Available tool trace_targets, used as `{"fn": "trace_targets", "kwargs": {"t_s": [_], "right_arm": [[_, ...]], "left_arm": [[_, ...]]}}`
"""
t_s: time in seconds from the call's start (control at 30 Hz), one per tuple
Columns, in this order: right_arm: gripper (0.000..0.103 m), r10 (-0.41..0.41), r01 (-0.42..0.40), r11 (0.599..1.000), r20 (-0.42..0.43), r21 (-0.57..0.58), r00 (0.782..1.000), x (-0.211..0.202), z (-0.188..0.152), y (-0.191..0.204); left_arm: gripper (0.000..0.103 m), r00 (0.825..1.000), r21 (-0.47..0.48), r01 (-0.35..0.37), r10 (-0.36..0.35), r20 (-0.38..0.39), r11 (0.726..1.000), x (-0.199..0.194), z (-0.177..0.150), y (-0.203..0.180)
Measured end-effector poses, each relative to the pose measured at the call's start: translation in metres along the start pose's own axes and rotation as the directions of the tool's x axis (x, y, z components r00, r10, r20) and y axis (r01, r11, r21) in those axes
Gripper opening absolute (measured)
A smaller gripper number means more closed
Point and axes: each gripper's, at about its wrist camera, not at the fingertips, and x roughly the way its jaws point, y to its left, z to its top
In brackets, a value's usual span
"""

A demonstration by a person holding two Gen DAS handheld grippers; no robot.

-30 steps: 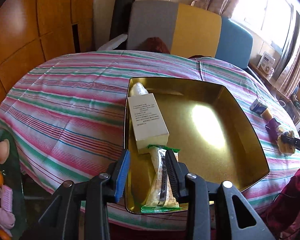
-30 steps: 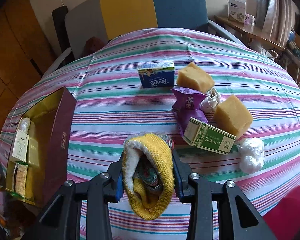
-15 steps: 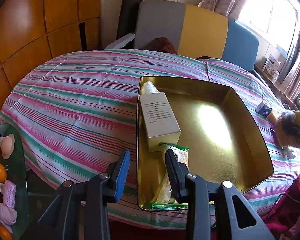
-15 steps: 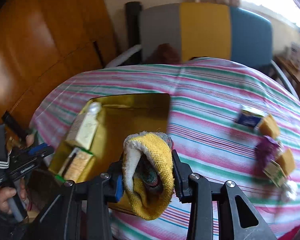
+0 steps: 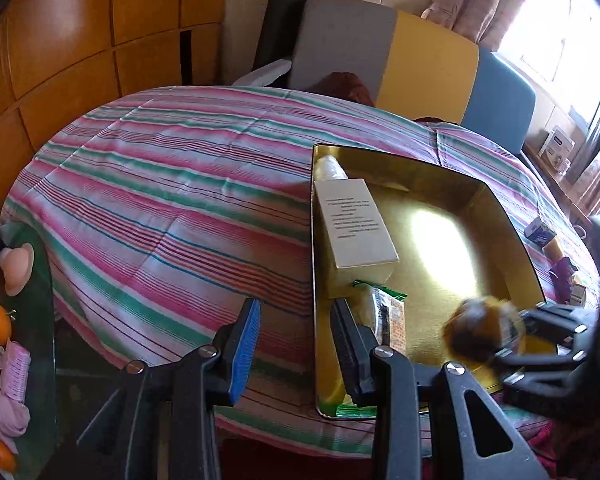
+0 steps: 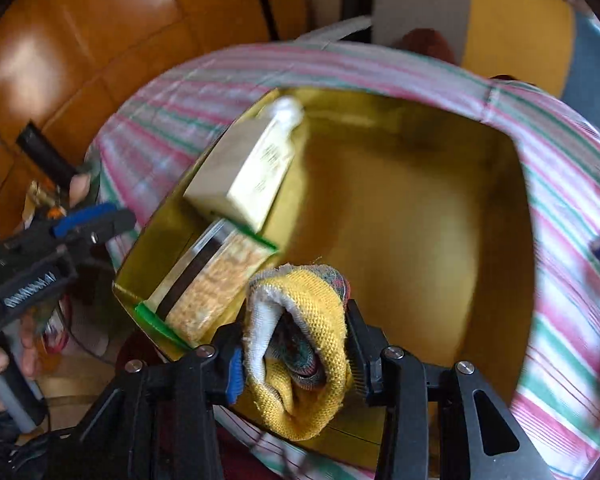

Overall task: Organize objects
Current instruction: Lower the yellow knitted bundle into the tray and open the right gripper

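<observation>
Sock bundle between our right gripper's opening jaws could drop outside gold tin bc we're near its edge; left gripper open, empty.

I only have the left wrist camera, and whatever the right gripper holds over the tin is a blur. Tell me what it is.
Observer: A yellow knitted roll, white along its inner edge, with a multicoloured layer tucked inside.
Operator: Report the grip.
Observer: The right gripper has a pad against each side of the roll, and its jaws are opening.
Operator: Say what lies under it.
Observer: Bare floor at the near side of the gold tin, just right of the snack packet.
</observation>
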Motion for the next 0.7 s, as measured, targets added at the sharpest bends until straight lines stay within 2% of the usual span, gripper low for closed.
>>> {"fn": "trace_targets", "kwargs": {"t_s": [0.1, 0.23, 0.3, 0.37, 0.5, 0.7], "right_arm": [[0.044, 0.034, -0.036, 0.999, -0.05, -0.033, 0.998, 0.023, -0.001, 0.019], [0.049, 0.09, -0.092, 0.995, -0.049, -0.049, 0.995, 0.029, -0.002, 0.031], [0.061, 0.106, -0.108, 0.993, -0.036, -0.05, 0.994, 0.026, -0.003, 0.032], [0.067, 0.111, -0.112, 0.993, -0.024, -0.042, 0.993, 0.023, -0.003, 0.03], [0.071, 0.108, -0.108, 0.994, -0.001, -0.02, 0.994, 0.015, -0.006, 0.025], [0.075, 0.097, -0.098, 0.995, 0.025, 0.009, 0.995, 0.005, -0.006, 0.022]], "left_arm": [[0.036, 1.0, -0.003, 0.002, -0.002, -0.003, 1.0, 0.001, -0.001, 0.002], [0.037, 1.0, -0.011, 0.001, -0.001, -0.001, 1.0, 0.001, -0.001, 0.005], [0.038, 1.0, -0.014, 0.0, 0.0, 0.002, 1.0, 0.0, -0.001, 0.006], [0.038, 1.0, -0.014, 0.0, 0.0, 0.004, 1.0, 0.0, -0.001, 0.006], [0.038, 1.0, -0.006, 0.003, -0.003, 0.011, 1.0, -0.002, 0.0, 0.003], [0.038, 1.0, 0.006, 0.001, -0.001, 0.024, 1.0, -0.007, 0.0, -0.001]]}}
